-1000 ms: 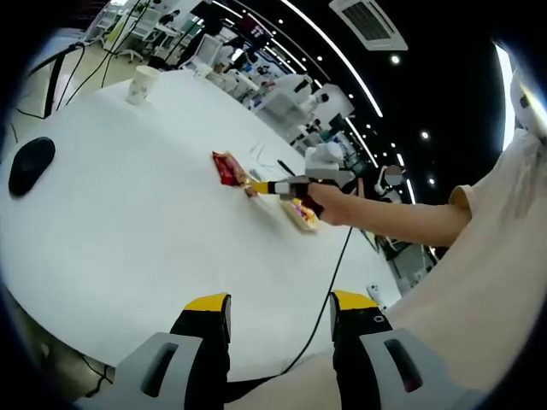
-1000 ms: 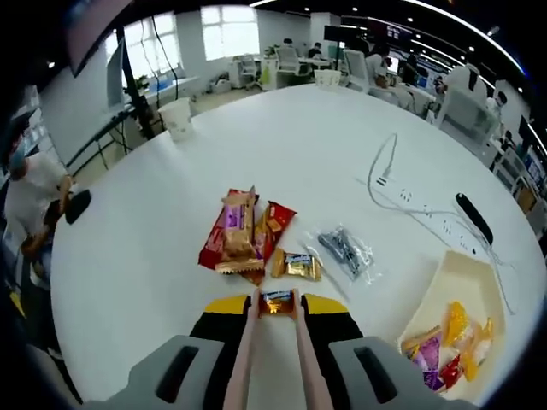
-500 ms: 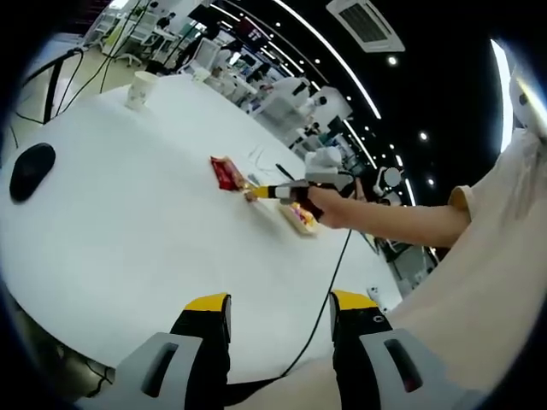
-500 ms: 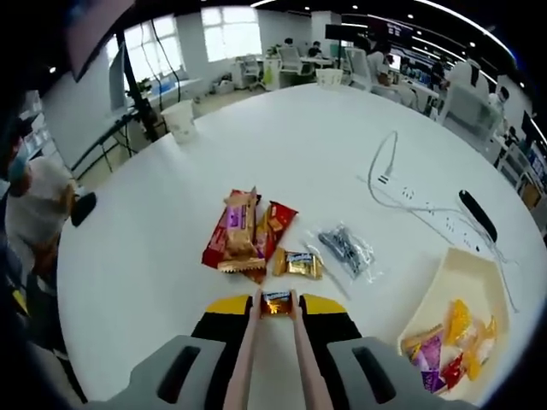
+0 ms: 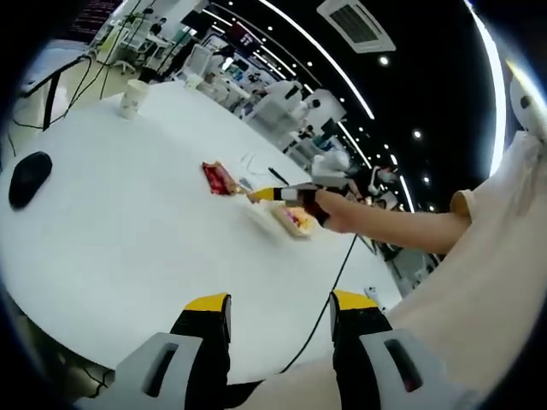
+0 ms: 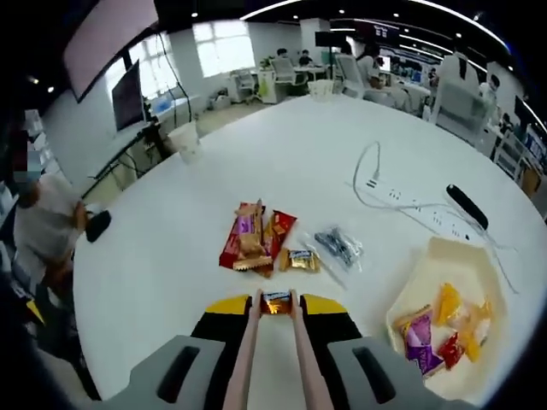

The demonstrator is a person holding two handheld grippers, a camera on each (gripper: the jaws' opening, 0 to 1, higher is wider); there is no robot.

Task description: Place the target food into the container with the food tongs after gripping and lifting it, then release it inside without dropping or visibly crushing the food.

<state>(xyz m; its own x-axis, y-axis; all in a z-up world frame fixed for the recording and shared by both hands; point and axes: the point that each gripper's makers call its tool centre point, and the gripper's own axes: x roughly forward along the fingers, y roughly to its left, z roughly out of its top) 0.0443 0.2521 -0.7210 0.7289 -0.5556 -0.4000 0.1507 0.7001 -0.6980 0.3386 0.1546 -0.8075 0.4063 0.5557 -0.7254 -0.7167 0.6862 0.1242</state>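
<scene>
White table [image 6: 282, 154], tongs [image 6: 273, 342] clamping candy [image 6: 277, 301]

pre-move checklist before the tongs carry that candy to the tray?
1. Small gold-wrapped candy pinched between the tips of the pale food tongs: ok.
2. Right gripper shut on the tongs: ok.
3. Candy lifted off the white round table: ok, the left gripper view shows the tongs' tip above the surface.
4. Wrapper crushed: cannot tell, too small.
5. Cream plastic tray has bare room near its far end: ok.
6. Left gripper open, holding nothing, apart from the tray: ok.
</scene>
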